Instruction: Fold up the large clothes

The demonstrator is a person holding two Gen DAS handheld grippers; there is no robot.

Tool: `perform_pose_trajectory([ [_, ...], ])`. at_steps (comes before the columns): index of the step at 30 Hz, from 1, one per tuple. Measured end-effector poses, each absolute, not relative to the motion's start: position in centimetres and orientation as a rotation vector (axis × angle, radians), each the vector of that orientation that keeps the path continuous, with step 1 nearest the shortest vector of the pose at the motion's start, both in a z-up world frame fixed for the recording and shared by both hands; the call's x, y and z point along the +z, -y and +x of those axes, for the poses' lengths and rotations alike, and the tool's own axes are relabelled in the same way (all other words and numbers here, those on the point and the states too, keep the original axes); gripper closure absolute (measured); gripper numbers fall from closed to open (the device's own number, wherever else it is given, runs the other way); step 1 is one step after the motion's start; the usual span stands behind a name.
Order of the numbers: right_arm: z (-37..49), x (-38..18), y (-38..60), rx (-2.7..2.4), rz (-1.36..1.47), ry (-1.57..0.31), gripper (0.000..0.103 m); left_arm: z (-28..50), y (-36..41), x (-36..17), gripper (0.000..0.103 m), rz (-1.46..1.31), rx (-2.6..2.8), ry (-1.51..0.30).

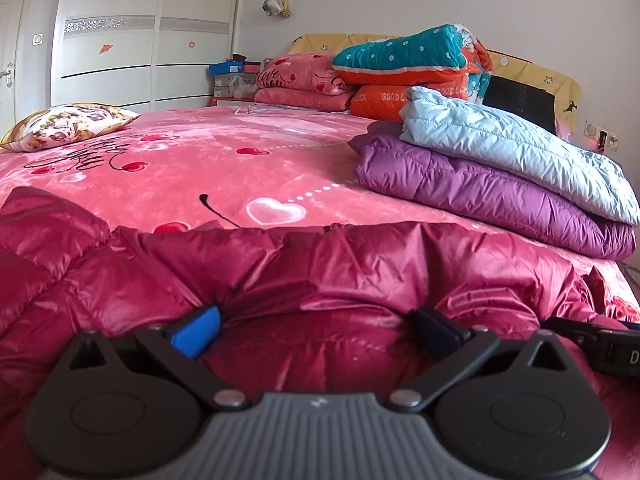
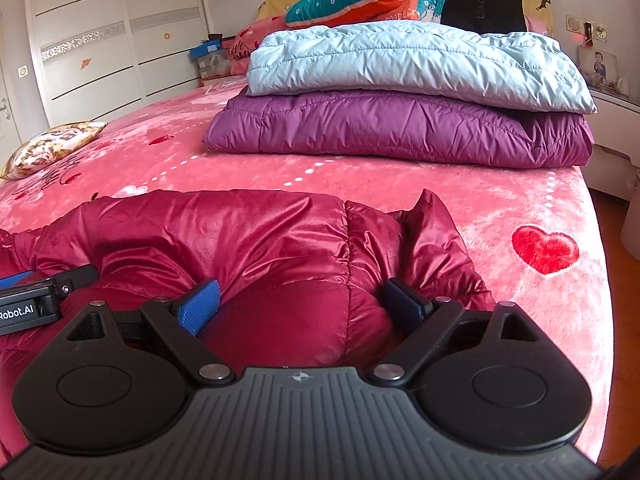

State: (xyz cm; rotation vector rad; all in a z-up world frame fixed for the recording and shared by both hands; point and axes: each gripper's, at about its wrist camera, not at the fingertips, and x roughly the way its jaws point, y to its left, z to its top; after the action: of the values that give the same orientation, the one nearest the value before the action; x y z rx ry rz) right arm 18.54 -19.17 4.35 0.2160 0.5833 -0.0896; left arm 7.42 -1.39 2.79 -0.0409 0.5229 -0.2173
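Observation:
A shiny dark red down jacket lies crumpled on the near part of the pink bed. My left gripper rests on it, open, its blue pad and dark pad wide apart with a bulge of fabric between them. My right gripper sits open on the same jacket further right, fabric swelling between its pads too. The left wrist view catches part of the right gripper's body at its right edge. The left gripper's body appears at the left edge of the right wrist view.
A folded light blue jacket lies on a folded purple one at the bed's right side. Stacked quilts and pillows stand by the headboard. A floral cushion sits far left. The bed's right edge drops to the floor.

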Motion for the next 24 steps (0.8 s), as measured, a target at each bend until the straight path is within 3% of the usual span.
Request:
perform_pose_trajectory([
  [9, 14.9, 6.5, 19.6, -0.09, 0.271, -0.507, 0.0, 5.5, 1.1, 5.6, 0.0, 0.023, -0.188, -0.578],
  [24, 7.2, 9.6, 14.2, -0.042, 0.121, -0.524, 0.0, -0.8, -3.8, 9.6, 0.0, 0.09, -0.134, -0.608],
])
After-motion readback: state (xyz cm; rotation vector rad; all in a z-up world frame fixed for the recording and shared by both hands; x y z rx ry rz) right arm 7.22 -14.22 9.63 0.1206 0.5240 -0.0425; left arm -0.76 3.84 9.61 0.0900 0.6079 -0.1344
